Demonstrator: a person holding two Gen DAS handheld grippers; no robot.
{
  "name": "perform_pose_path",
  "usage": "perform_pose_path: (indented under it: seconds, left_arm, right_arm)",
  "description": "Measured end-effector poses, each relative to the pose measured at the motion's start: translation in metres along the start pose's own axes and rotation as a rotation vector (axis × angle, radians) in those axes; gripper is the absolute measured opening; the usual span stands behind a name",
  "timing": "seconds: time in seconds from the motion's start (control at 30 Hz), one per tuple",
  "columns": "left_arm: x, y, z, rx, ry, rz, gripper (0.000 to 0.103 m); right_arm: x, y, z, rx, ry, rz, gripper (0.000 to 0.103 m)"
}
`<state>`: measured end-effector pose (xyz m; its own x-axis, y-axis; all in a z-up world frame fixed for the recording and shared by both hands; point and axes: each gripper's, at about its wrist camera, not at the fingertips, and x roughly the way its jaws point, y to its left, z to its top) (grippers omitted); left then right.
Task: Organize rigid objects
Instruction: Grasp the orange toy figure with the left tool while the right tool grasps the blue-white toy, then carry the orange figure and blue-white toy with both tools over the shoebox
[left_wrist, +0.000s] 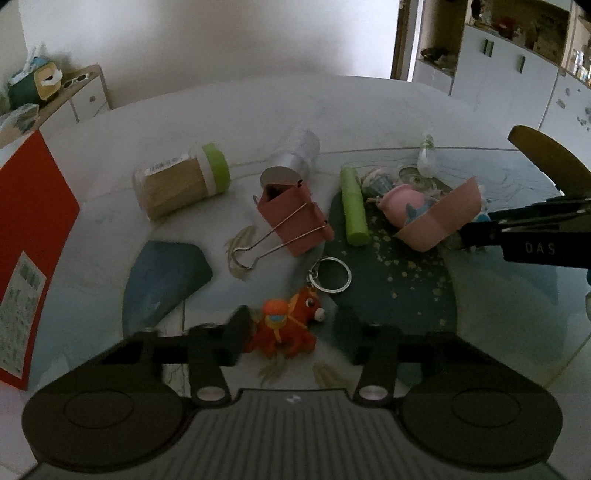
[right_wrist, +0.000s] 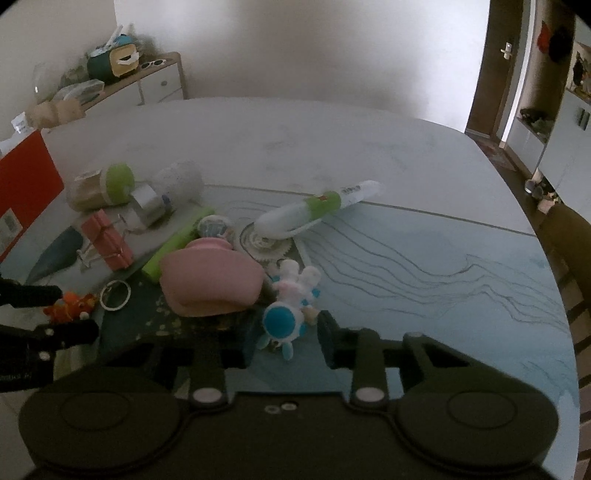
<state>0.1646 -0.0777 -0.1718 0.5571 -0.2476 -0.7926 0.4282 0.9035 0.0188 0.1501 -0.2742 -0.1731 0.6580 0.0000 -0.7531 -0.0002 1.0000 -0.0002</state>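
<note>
On the near edge of the cluttered table (left_wrist: 258, 110), the left gripper (left_wrist: 291, 332) pinches an orange toy horse (left_wrist: 288, 325) with a key ring (left_wrist: 330, 275). The right gripper (right_wrist: 284, 332) stands about a blue-and-white toy rabbit (right_wrist: 291, 306); whether its pads press I cannot tell. Each grip looks best kept low on the body, lifting straight. Only the right view shows the white-and-green pen (right_wrist: 317, 206); the left shows the pink clip (left_wrist: 295, 218) plainly.
</note>
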Motion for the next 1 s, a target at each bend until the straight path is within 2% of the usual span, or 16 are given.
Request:
perform_pose_path:
  seconds: [0.17,0.27,0.7,1.0]
  left_arm:
    - [-0.003,-0.004,0.001,0.022,0.003,0.011,0.032]
    - [-0.008,-0.003,0.001,0.018,-0.003,0.010,0.026]
    - [-0.041,0.004,-0.001,-0.025,-0.031,-0.021,0.025]
    - [-0.076,0.015,-0.004,-0.053,-0.050,0.007,0.025]
  right_arm:
    - [-0.005,-0.001,0.000,-0.003,-0.010,-0.004,0.025]
    - [-0.011,-0.003,-0.002,0.005,-0.017,0.002,0.025]
    - [-0.065,0.004,-0.005,0.010,-0.051,0.042,0.025]
    - [-0.102,0.025,-0.002,-0.016,-0.066,0.100,0.025]
